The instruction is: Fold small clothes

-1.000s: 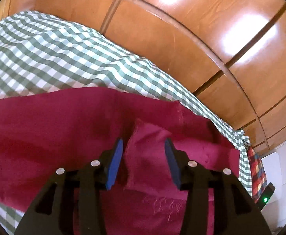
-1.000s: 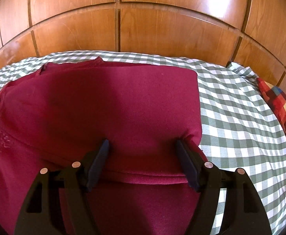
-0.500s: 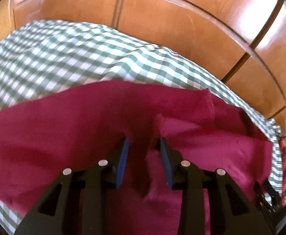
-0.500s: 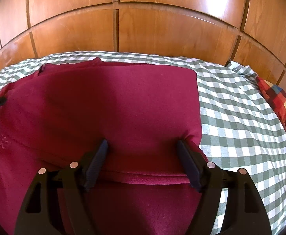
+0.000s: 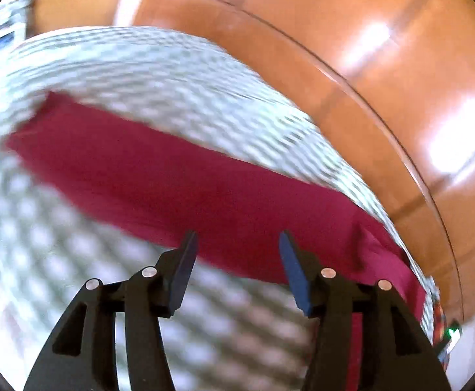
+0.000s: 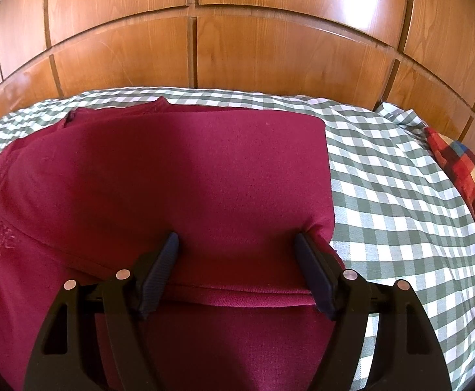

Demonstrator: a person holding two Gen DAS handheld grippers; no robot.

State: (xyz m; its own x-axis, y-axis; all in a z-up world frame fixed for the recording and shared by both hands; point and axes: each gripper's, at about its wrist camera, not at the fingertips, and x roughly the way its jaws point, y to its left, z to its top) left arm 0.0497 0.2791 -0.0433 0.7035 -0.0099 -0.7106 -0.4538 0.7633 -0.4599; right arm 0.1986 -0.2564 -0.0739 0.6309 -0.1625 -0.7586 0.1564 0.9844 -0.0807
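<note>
1. My left gripper [image 5: 235, 254] is blurred in its own view; its jaws are opening, and I see nothing pinched between the blue pads [image 5: 185, 270].
2. Just past those fingertips I see the near edge of the maroon garment [image 5: 178, 189], running as a long band from the far left to the near right; below it is only blurred checked cloth.
3. My right gripper [image 6: 237, 254] stands wide, with one pad on each side of a folded thickness of the maroon garment [image 6: 178, 179]. The cloth bulges up between the pads, but I cannot tell whether they press it or merely straddle it.
4. In the right wrist view the garment lies on the bed [image 6: 384, 195], which has a green-and-white checked cover. Its top layer is doubled over, with a hem line running across between the gripper fingers, and faint embroidery shows at the left.
5. A red plaid cloth [image 6: 465, 176] lies at the bed's right edge.
6. Wooden panelling [image 6: 270, 49] rises behind the far side of the bed.
</note>
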